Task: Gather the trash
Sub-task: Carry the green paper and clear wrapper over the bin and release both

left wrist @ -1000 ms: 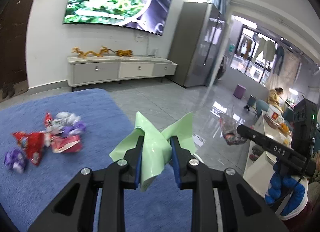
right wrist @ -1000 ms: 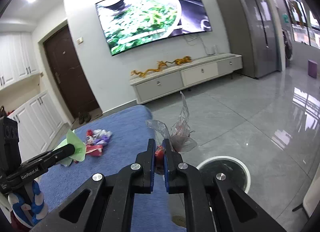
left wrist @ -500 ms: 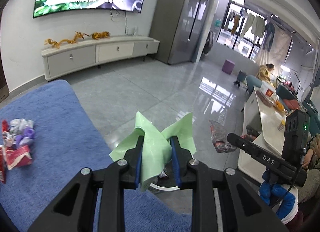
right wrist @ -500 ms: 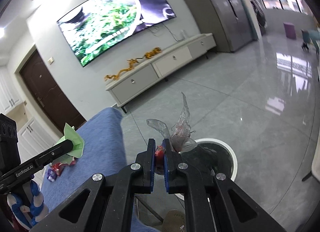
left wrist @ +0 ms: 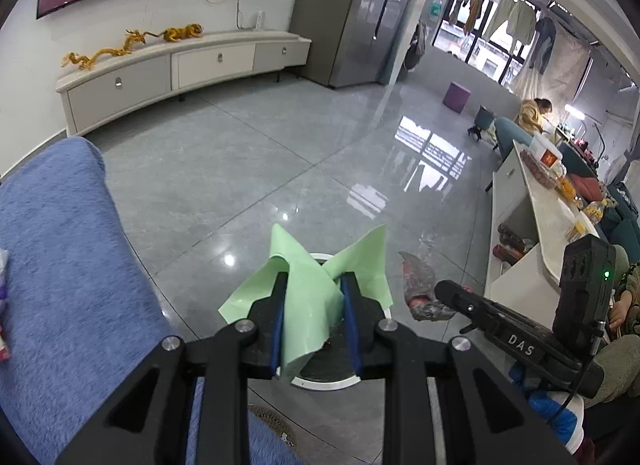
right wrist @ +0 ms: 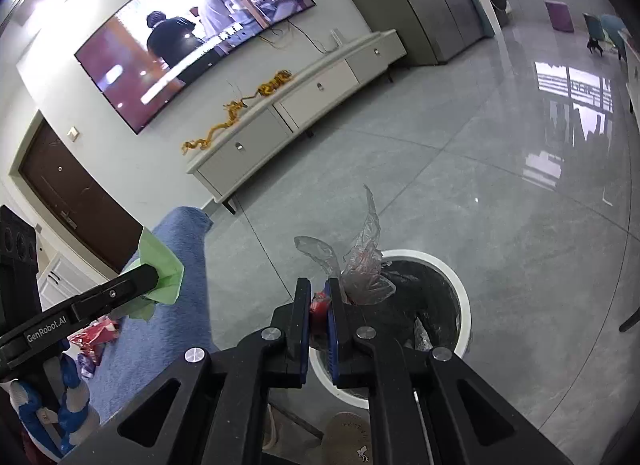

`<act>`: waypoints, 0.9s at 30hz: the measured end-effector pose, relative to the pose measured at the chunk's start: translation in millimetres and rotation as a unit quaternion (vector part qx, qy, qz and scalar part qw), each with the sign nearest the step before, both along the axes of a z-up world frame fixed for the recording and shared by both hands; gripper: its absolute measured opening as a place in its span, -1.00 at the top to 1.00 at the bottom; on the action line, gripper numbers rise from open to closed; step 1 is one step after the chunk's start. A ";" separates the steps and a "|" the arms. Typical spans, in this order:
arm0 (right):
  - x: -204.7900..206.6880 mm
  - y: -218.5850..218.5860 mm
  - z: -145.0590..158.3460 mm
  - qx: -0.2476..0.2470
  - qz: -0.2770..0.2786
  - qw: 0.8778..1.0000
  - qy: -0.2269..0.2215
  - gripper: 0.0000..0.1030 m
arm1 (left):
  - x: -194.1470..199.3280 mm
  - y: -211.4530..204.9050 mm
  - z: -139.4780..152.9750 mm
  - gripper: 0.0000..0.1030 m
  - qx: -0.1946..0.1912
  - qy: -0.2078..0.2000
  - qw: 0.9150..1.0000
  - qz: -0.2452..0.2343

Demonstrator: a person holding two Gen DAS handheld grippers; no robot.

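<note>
My left gripper point(left wrist: 314, 293) is shut on a crumpled light green wrapper point(left wrist: 304, 301) and hangs over the white-rimmed round bin point(left wrist: 328, 383) on the floor. The right gripper point(right wrist: 319, 297) is shut on a clear plastic wrapper with red print point(right wrist: 362, 265), held just above the near-left rim of the same bin point(right wrist: 460, 293), which has a dark liner and some trash inside. In the left wrist view the right gripper point(left wrist: 446, 291) comes in from the right with its wrapper point(left wrist: 420, 285). The right wrist view shows the left gripper point(right wrist: 154, 271) at the left with the green wrapper point(right wrist: 162, 265).
A blue cloth-covered surface point(left wrist: 60, 265) lies left of the bin, with more red and purple wrappers point(right wrist: 94, 339) on it. A long white TV cabinet point(left wrist: 180, 65) stands against the far wall. A white counter point(left wrist: 536, 217) and a seated person point(left wrist: 534, 113) are at the right.
Both grippers have swung off the blue surface toward the floor and come down over the bin, each keeping hold of its wrapper. The wrapper pile has slid out of the left view.
</note>
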State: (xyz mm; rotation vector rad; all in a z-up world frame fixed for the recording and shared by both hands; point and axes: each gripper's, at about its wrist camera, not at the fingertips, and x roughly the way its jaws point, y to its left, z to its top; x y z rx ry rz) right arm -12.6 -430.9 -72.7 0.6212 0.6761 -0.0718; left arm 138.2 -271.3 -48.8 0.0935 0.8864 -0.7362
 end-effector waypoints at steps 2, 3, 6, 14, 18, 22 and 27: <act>4.2 -4.7 -6.7 0.004 -0.002 1.000 0.005 0.86 | 2.6 -9.0 -8.8 0.54 0.008 0.005 1.000 -0.005; 5.7 -6.0 -9.5 0.006 -0.003 1.000 0.007 0.86 | 4.9 -12.4 -12.6 0.54 0.012 0.008 1.000 -0.008; 11.3 -9.0 -15.3 0.008 -0.003 1.000 0.013 0.86 | 12.5 -21.6 -21.5 0.54 0.018 0.017 1.000 -0.011; 25.0 -17.4 -34.0 0.022 -0.006 0.999 0.032 0.86 | 33.9 -43.4 -38.3 0.54 0.028 0.042 0.999 -0.014; 31.9 -19.1 -40.3 0.024 -0.007 0.999 0.041 0.86 | 40.3 -47.9 -44.5 0.53 0.029 0.052 0.998 -0.017; 40.4 -21.0 -44.4 0.025 -0.008 0.999 0.047 0.86 | 43.6 -52.9 -50.2 0.53 0.026 0.061 0.998 -0.018; 47.4 -20.4 -48.8 0.026 -0.008 0.998 0.053 0.86 | 53.0 -53.8 -55.5 0.53 0.022 0.074 0.997 -0.018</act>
